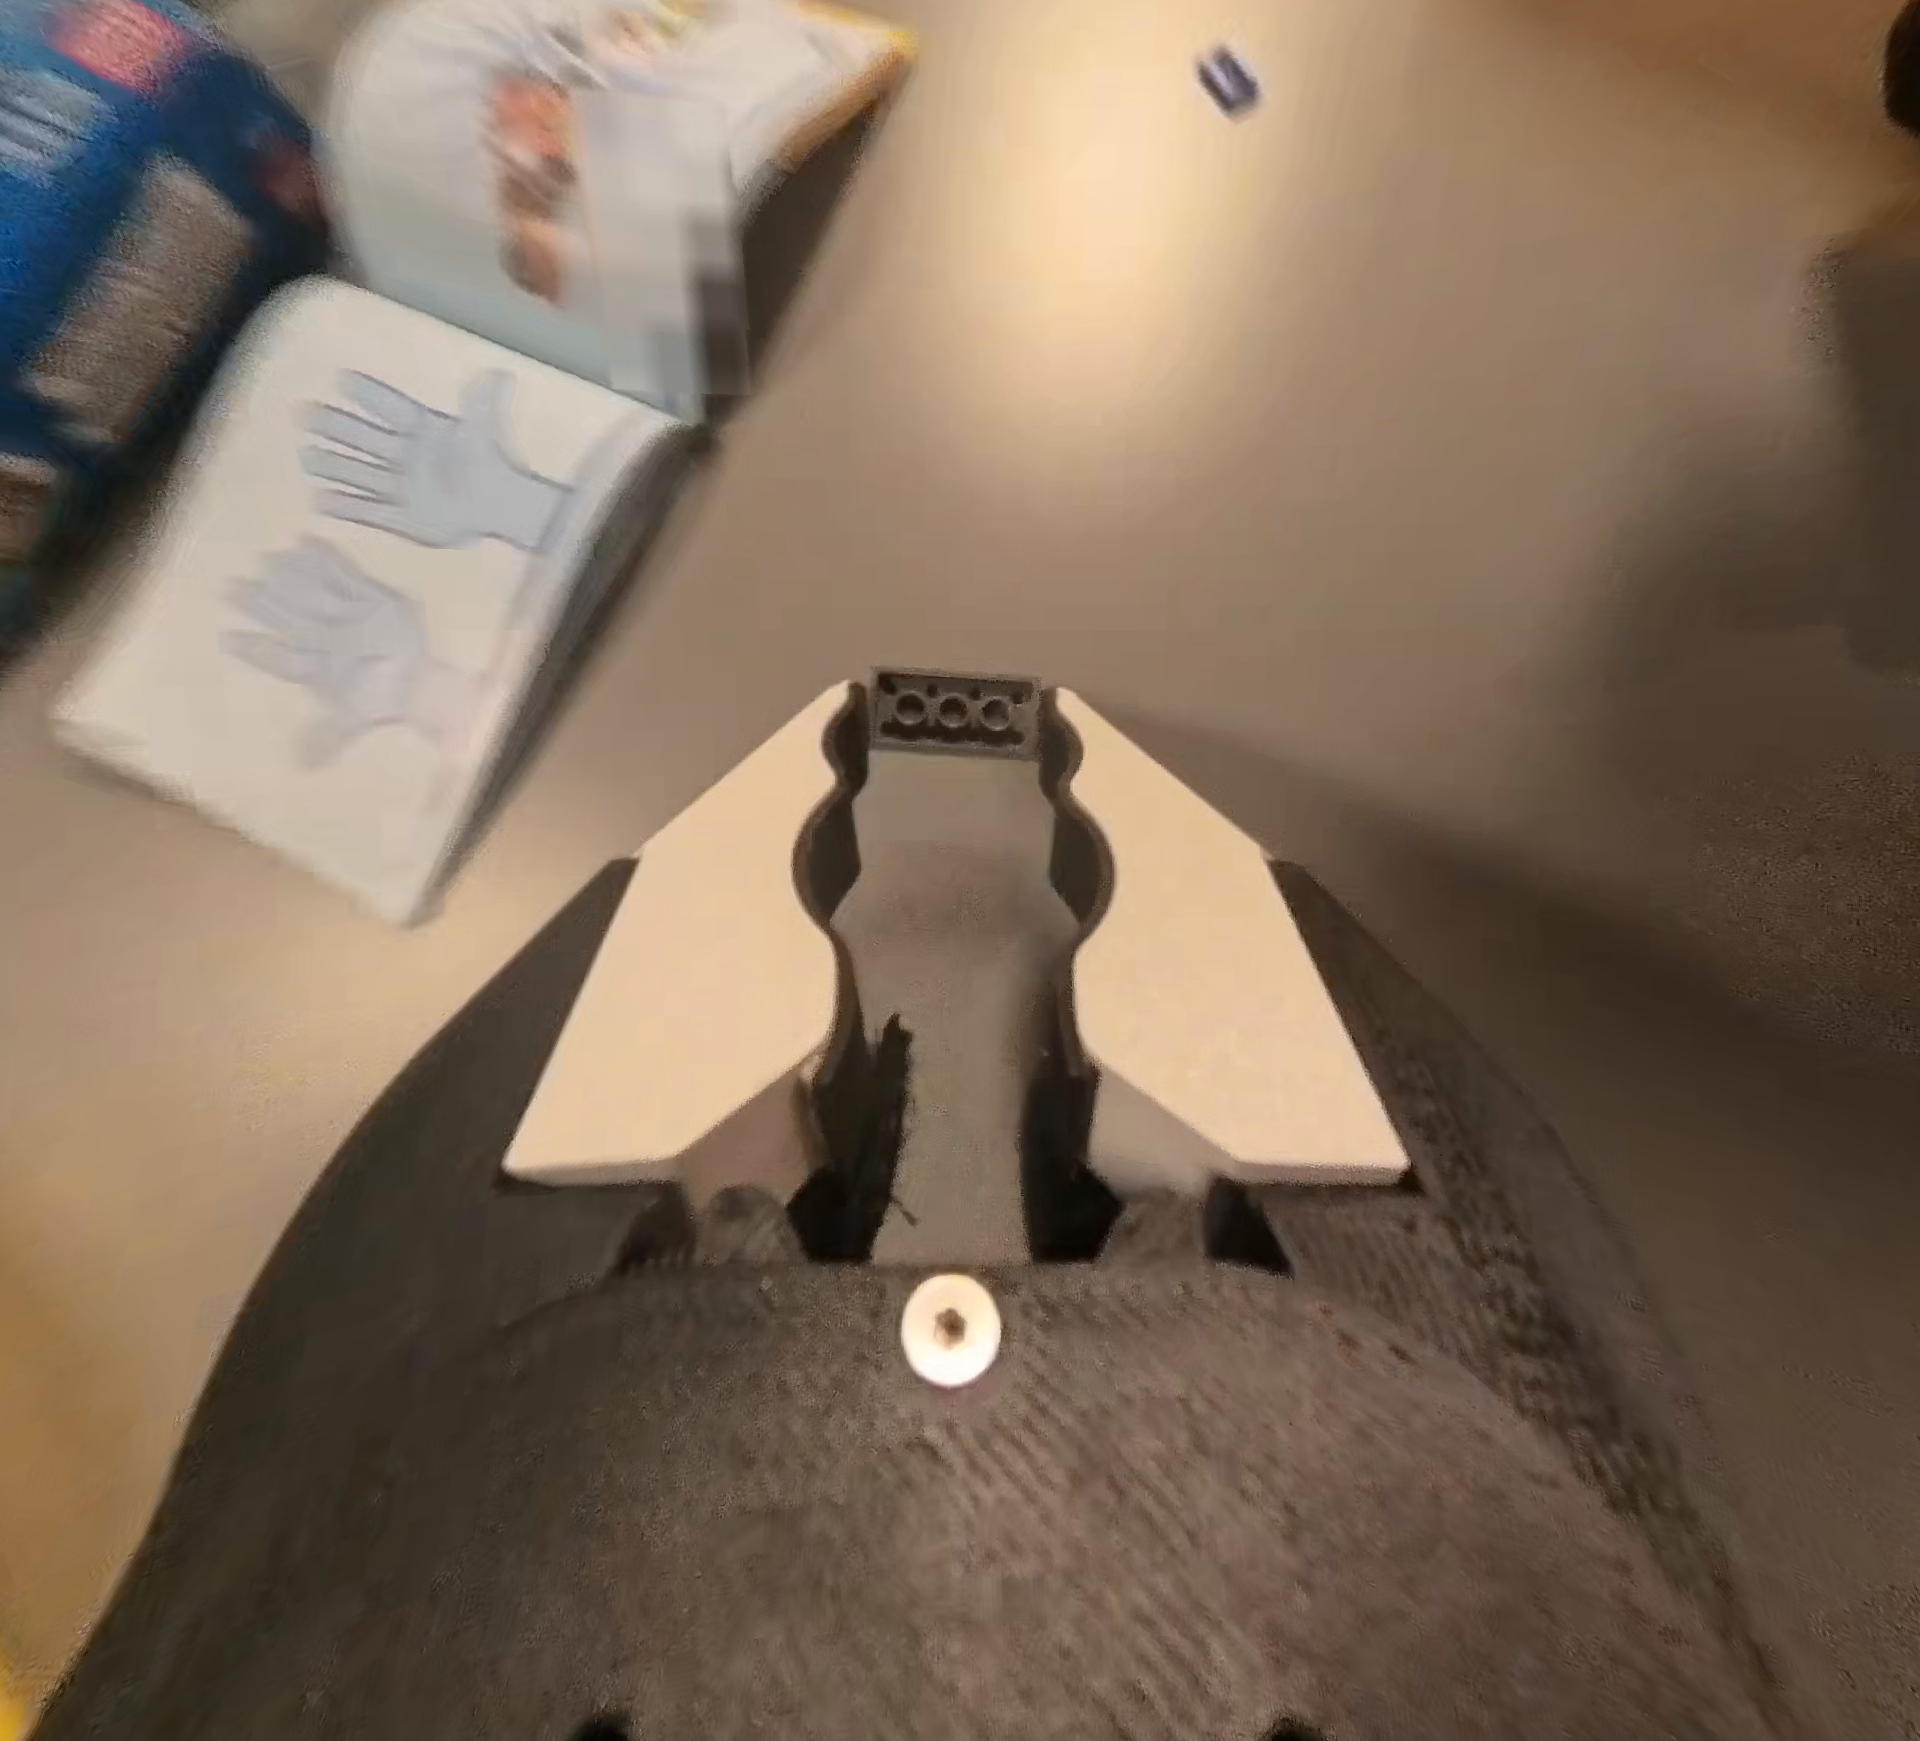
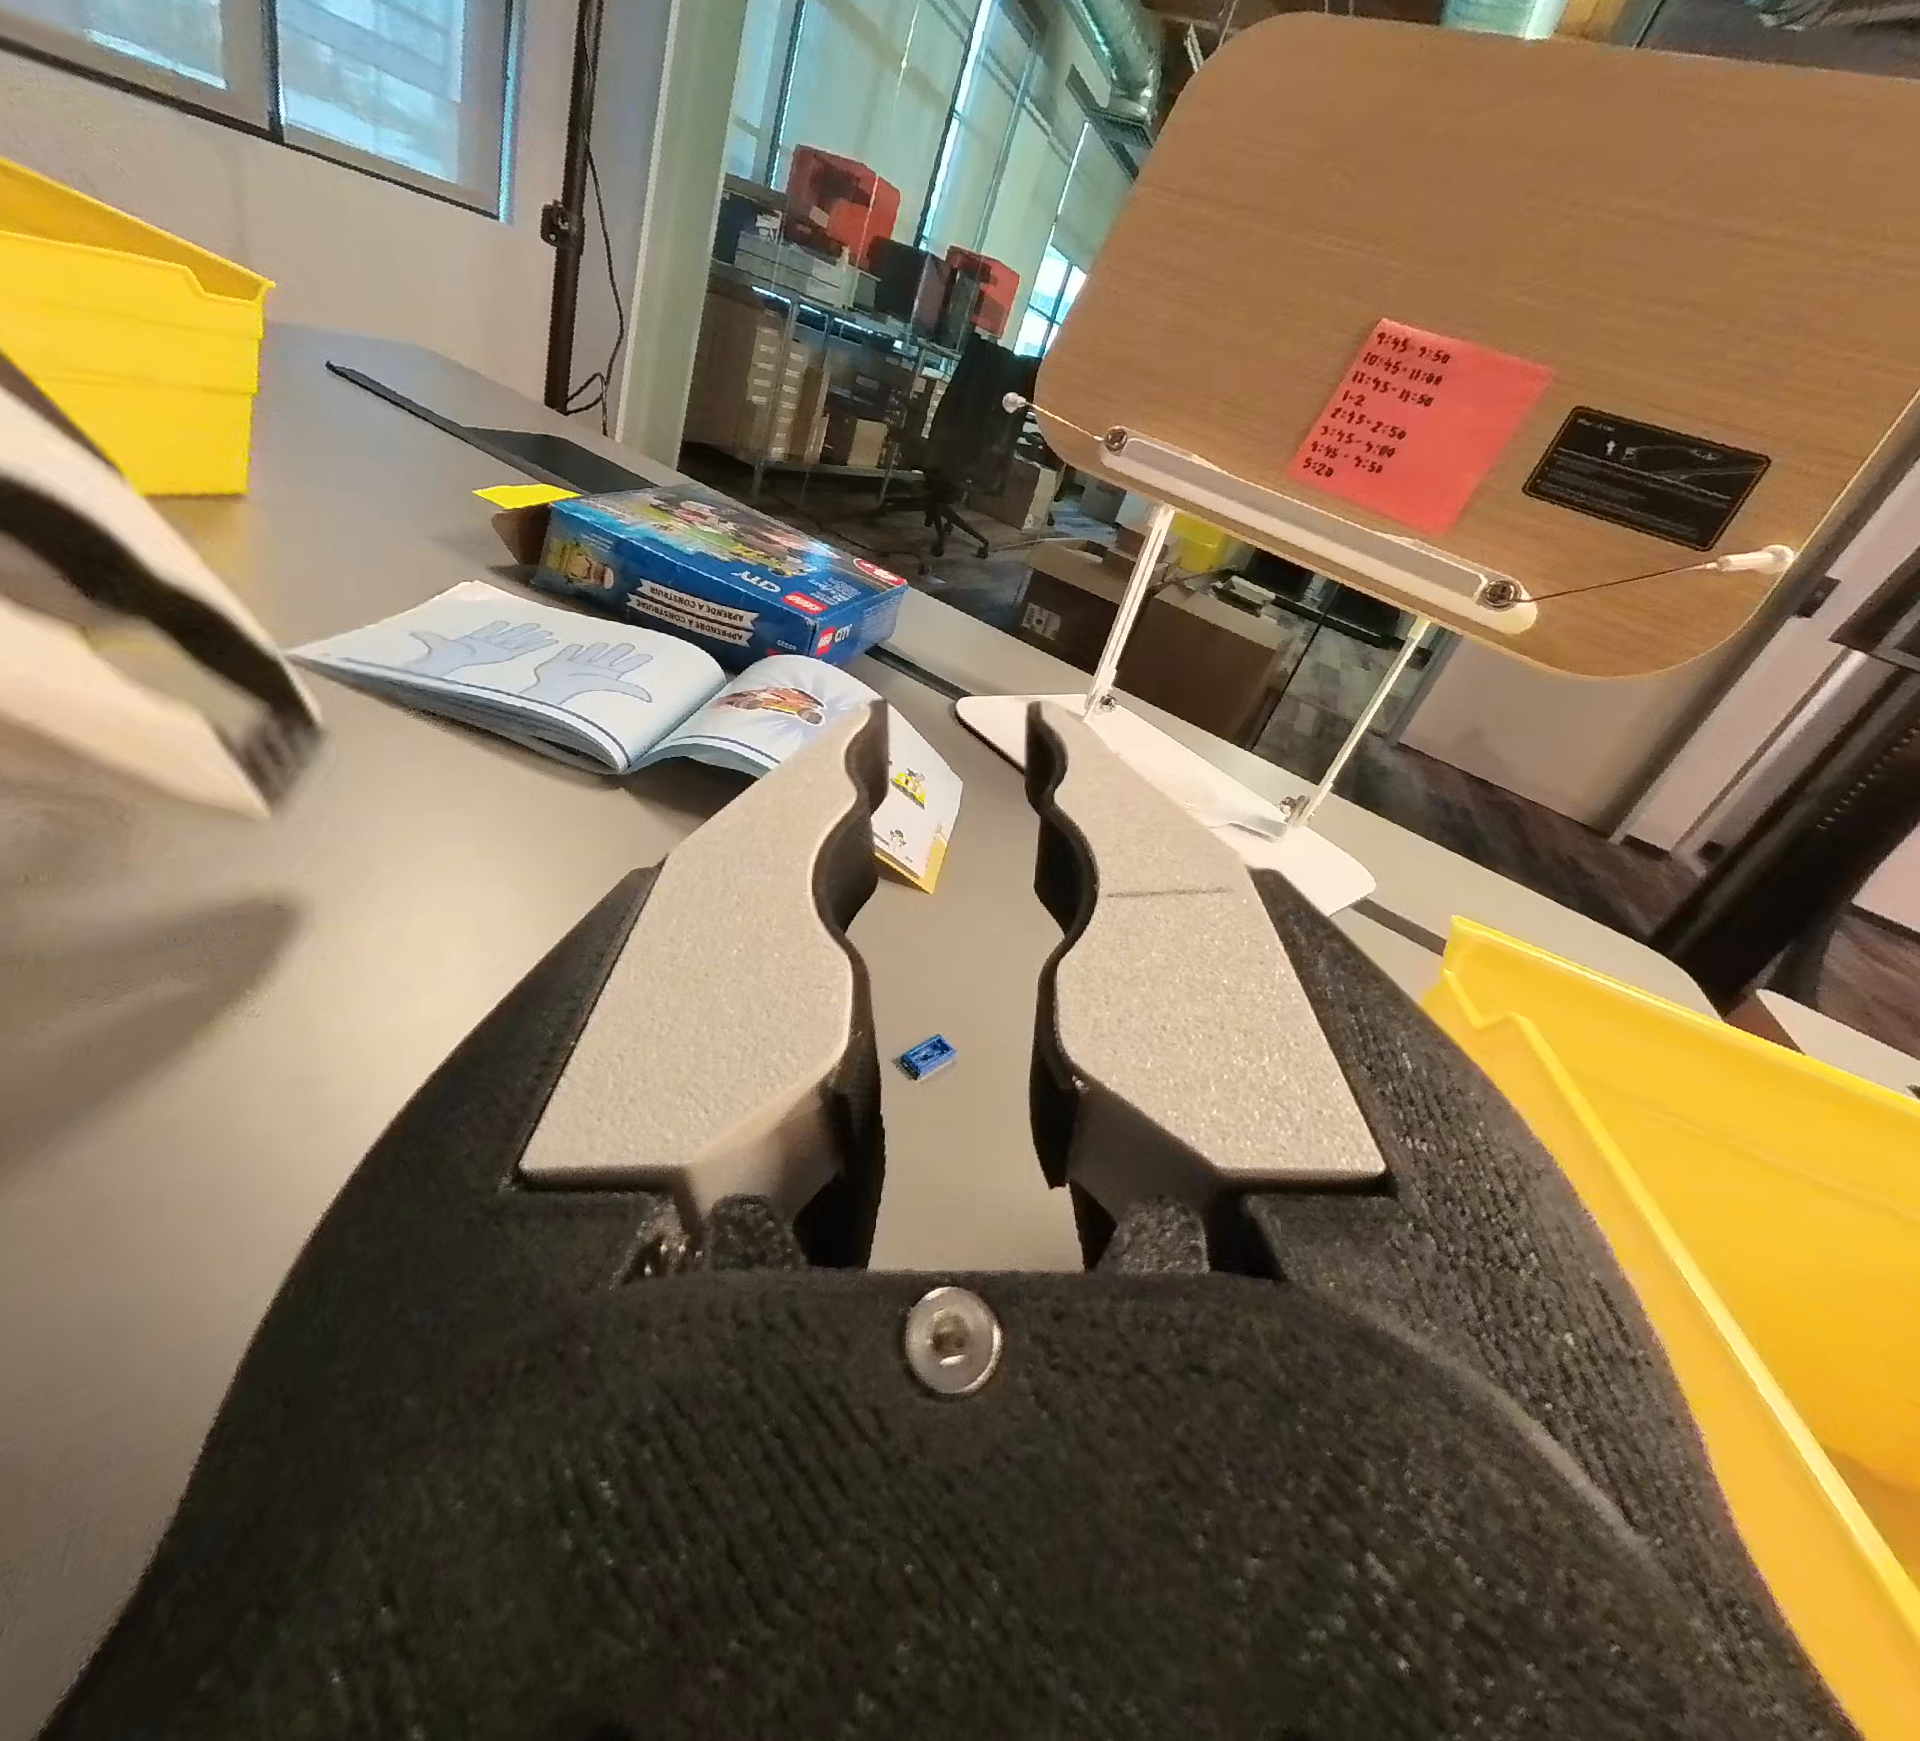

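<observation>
Grey table (image 2: 468,860), office behind. Left gripper (image 1: 954,723) clamps a grey toy brick (image 1: 954,717) at its tips; surroundings blurred. Right gripper (image 2: 956,735) apart, bare; blue plate (image 2: 928,1057) between fingers, booklet (image 2: 540,673) and toy box (image 2: 717,574) beyond, left; stand (image 2: 1455,320) partly cropped.

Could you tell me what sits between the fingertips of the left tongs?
A small grey brick, underside showing, sits clamped between the left tongs' fingertips, seen in the left wrist view.

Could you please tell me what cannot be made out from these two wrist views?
- Left view: printed box and open booklet, smeared by motion blur.
- Left view: grey brick's studded top, turned away.
- Right view: left gripper's fingertips, blurred and cut off.
- Right view: yellow bin's contents, past the edge.
</observation>
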Tool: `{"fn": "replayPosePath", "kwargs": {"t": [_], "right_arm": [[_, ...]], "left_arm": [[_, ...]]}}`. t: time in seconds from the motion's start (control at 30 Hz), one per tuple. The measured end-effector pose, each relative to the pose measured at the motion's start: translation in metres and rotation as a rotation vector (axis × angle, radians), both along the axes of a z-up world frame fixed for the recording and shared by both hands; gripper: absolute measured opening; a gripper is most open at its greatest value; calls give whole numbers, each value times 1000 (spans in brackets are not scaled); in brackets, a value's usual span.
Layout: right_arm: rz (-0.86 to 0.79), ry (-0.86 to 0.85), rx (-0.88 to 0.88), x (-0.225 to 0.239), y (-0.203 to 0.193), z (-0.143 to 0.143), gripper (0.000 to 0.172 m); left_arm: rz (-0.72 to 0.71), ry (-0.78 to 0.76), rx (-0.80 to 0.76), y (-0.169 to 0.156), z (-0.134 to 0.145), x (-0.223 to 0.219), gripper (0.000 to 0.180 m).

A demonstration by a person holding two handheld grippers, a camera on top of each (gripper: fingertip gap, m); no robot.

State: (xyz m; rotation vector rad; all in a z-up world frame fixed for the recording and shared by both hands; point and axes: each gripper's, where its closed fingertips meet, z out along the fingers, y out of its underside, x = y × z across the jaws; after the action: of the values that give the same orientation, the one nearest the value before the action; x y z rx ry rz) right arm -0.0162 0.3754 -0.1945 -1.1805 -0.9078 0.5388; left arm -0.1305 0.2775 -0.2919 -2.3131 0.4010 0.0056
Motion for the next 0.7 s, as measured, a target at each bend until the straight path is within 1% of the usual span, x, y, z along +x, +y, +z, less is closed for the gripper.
{"fn": "replayPosePath", "kwargs": {"t": [0.07, 0.1, 0.17, 0.2, 0.23, 0.27, 0.3, 0.33, 0.4, 0.43, 0.47, 0.53, 0.6, 0.63, 0.67, 0.7], "right_arm": [[-5, -1, 9, 1, 0, 1, 24], [-7, -2, 12, 1, -1, 2, 24], [-1, 0, 12, 0, -2, 3, 24], [4, 1, 9, -2, -3, 3, 24], [11, 1, 5, -3, -4, 2, 24], [18, -1, 1, -6, -6, 2, 24], [23, -7, 1, -8, -7, 0, 24], [26, -18, 3, -10, -8, -2, 24], [27, -43, 10, -13, -10, -6, 23], [26, -50, 13, -14, -10, -6, 23], [24, -51, 14, -14, -10, -7, 23], [17, -40, 9, -12, -8, -5, 23], [7, -13, -8, -9, -5, -3, 23], [5, 5, -21, -8, -4, -2, 23], [1, 24, -31, -6, -3, 0, 23], [-6, 42, -37, -5, -2, 1, 23]], "left_arm": [[101, 79, 144, -10, 44, -34, 32], [185, 124, 223, -19, 70, -60, 31], [392, 214, 346, -50, 117, -120, 32], [510, 254, 361, -71, 133, -152, 31], [642, 303, 333, -96, 141, -183, 31], [766, 351, 280, -121, 144, -210, 31], [853, 367, 233, -141, 143, -228, 32], [903, 332, 188, -153, 136, -238, 31], [944, 210, 92, -163, 111, -247, 31], [978, 178, 48, -168, 98, -252, 42], [1011, 164, 8, -172, 87, -257, 60], [1045, 124, -42, -176, 70, -260, 74], [1078, 161, -20, -179, 74, -263, 81], [1082, 194, 25, -176, 84, -262, 81], [1063, 230, 98, -169, 99, -259, 84], [1021, 257, 188, -157, 116, -251, 81]]}}
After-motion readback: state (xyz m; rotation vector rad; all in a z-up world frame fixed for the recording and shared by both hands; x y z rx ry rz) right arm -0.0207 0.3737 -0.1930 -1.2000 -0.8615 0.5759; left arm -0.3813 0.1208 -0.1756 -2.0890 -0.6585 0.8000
